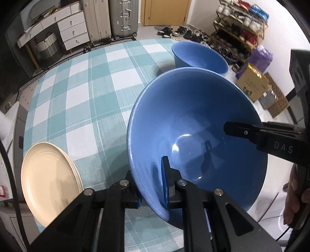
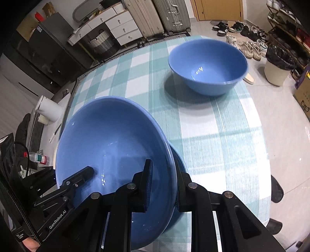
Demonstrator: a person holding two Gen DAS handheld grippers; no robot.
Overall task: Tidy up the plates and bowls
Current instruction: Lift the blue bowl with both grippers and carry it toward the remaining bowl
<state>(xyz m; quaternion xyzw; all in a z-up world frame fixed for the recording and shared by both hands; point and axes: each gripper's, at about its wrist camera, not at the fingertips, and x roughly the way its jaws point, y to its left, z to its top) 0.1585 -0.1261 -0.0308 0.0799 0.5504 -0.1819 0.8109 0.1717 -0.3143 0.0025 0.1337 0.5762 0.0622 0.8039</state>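
Observation:
A large blue bowl (image 1: pixel 197 124) is held tilted over the checked tablecloth by both grippers. My left gripper (image 1: pixel 151 186) is shut on its near-left rim, one finger inside and one outside. My right gripper (image 2: pixel 162 186) is shut on the same bowl (image 2: pixel 112 143) at its right rim. The right gripper's finger (image 1: pixel 238 130) reaches into the bowl in the left wrist view. A second blue bowl (image 2: pixel 208 66) stands upright farther back on the table; it also shows in the left wrist view (image 1: pixel 199 56). A stack of cream plates (image 1: pixel 48 178) lies at the table's near-left edge.
The round table with the teal-and-white cloth (image 1: pixel 87 100) has its right edge close to the bowls. Beyond it are suitcases (image 1: pixel 110 17), a drawer unit (image 1: pixel 71 29), a shoe rack (image 1: pixel 240 27) and a bin (image 2: pixel 277 69) on the floor.

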